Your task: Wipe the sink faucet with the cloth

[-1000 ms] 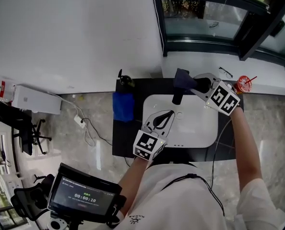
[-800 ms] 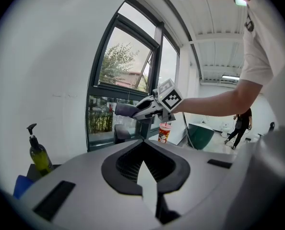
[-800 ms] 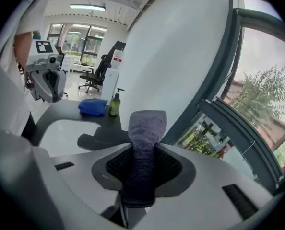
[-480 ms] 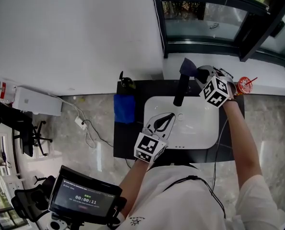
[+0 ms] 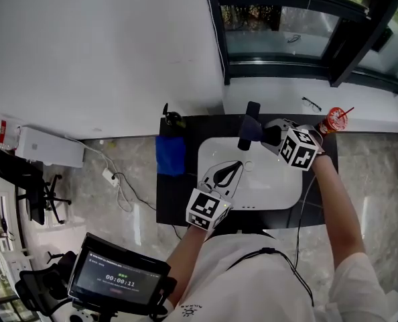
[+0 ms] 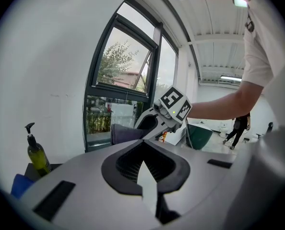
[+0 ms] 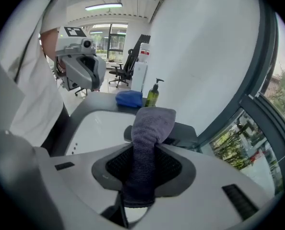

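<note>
The dark counter (image 5: pixel 177 200) has a white sink (image 5: pixel 216 149) set into it. On the counter left of the sink lies a blue towel (image 5: pixel 170 155), with a soap bottle (image 5: pixel 172 119) standing behind the towel.

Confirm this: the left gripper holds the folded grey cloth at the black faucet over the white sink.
Wrong gripper. The right gripper holds the folded grey cloth at the black faucet over the white sink; the right gripper view shows it between those jaws.

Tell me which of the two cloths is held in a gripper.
The grey cloth, clamped in the right gripper; the blue cloth lies free on the counter left of the sink.
</note>
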A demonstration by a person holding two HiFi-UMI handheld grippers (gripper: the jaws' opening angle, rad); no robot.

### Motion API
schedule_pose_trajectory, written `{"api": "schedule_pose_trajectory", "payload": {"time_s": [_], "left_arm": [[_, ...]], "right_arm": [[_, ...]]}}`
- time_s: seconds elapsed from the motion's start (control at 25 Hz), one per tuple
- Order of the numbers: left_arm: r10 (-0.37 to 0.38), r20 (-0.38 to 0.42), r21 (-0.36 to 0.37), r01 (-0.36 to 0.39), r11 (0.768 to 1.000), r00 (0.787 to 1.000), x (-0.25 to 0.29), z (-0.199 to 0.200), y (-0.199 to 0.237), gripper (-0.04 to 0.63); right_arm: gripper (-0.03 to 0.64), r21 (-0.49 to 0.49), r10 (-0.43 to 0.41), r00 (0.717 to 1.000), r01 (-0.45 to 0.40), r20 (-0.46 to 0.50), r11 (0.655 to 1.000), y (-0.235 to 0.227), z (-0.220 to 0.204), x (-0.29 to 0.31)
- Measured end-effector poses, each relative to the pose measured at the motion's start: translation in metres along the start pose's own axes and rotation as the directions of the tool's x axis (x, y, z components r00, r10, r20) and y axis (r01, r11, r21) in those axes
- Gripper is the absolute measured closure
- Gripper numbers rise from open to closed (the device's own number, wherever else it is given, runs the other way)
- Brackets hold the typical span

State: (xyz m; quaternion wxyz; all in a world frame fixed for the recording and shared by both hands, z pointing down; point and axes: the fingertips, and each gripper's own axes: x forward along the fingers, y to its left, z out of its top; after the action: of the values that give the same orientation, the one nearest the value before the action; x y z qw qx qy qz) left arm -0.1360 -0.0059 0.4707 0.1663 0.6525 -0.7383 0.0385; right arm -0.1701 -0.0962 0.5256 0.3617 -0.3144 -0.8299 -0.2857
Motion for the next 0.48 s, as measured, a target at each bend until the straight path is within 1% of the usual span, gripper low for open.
{"api": "schedule_pose_trajectory", "payload": {"time_s": [0.12, 0.2, 0.24, 0.28, 0.36, 0.48], "left_arm": [[-0.005, 0.002, 0.003, 0.005, 1.0, 1.0, 0.001, 0.002, -0.001, 0.601], [-0.006, 0.002, 0.005, 0.006, 1.0, 1.0, 0.001, 0.004, -0.002, 0.601], [-0.007, 0.004, 0.005, 0.007, 1.0, 1.0, 0.001, 0.005, -0.002, 0.601], [-0.009, 0.007, 0.004, 0.009, 1.0, 1.0, 0.001, 0.005, -0.003, 0.601], [-0.009, 0.008, 0.006, 0.009, 1.0, 1.0, 0.001, 0.006, -0.003, 0.601], [-0.006, 0.003, 0.01, 0.006, 1.0, 1.0, 0.0, 0.006, -0.002, 0.601]], "right_arm": [[0.497, 0.073, 0.062, 0.995, -0.068, 0.079, 0.995, 0.013, 0.01, -0.009], [0.497, 0.143, 0.063, 0.987, -0.084, 0.147, 0.986, 0.011, 0.015, -0.018], [0.497, 0.172, 0.047, 0.983, -0.078, 0.175, 0.982, 0.006, 0.016, -0.024], [0.497, 0.193, 0.019, 0.98, -0.058, 0.197, 0.979, -0.002, 0.016, -0.029], [0.497, 0.22, -0.07, 0.975, 0.023, 0.209, 0.975, -0.025, 0.013, -0.037], [0.497, 0.224, -0.221, 0.965, 0.187, 0.139, 0.956, -0.065, 0.004, -0.042]]}}
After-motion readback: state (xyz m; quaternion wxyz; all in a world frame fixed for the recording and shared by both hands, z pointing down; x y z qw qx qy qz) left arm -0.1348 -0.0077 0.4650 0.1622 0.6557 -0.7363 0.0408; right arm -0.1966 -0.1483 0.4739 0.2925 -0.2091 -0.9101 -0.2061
